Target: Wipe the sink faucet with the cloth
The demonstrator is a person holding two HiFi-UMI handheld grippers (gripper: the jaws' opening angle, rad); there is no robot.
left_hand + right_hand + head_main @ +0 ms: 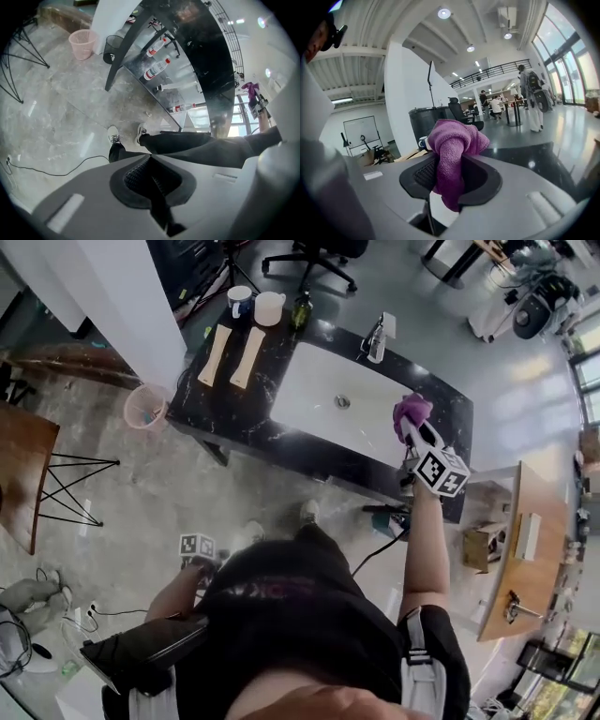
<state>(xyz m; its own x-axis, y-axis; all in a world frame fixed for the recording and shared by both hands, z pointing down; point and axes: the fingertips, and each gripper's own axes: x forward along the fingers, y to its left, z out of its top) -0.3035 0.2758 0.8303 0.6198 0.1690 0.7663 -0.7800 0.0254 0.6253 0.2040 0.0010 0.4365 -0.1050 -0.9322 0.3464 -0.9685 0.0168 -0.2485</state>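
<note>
My right gripper [411,425] had its jaws clamped on the purple cloth [412,411], held above the right end of the white sink [309,395]. It was clear of the basin and well apart from the faucet [376,339], which stood at the far rim of the black counter [211,404]. My left gripper [152,182] hung low by my leg, aimed at the floor, its jaws together on nothing.

My chief worry was the grip. In the right gripper view the cloth [452,140] was pinched as a narrow fold, with most of it bunched beyond the tips of the gripper [450,174]. Dragging that wad around the faucet could have tugged it free. The other risk was contact: so little padding lay over the pads that a misjudged approach might have brought hard plastic against the metal. It might also have nudged the pale item just beside the faucet (I couldn't make out what that was).

As for the cloth's lie, its long axis ran along the jaws. A tail trailed back between the pads and the rounded bulk led forward. In the head view that bulk pointed up-frame towards the far side of the counter, with the faucet off to its upper left
</note>
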